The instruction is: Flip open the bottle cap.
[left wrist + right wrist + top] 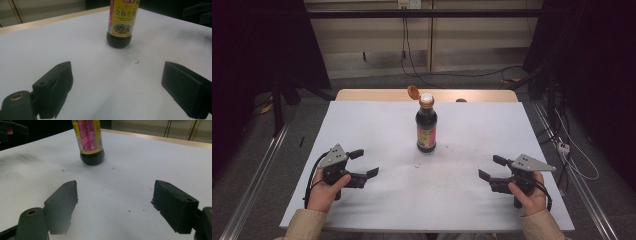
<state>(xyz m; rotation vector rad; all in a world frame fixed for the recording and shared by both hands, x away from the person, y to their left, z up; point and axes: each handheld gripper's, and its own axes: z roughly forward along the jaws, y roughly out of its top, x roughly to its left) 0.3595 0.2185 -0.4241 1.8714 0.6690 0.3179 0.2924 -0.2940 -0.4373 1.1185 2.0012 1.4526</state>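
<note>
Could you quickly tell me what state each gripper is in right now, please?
Left gripper: open, holding nothing, apart from the sauce bottle.
Right gripper: open, holding nothing, also apart from the bottle.

Between your two grippers the white table (pixel 377 125) lies bare, so you can pass either hand across the near half. The one obstacle is the upright bottle (pixel 426 131) at the centre, its flip cap (pixel 413 92) hinged open to the left. Both sides of the bottle are open to you
</note>
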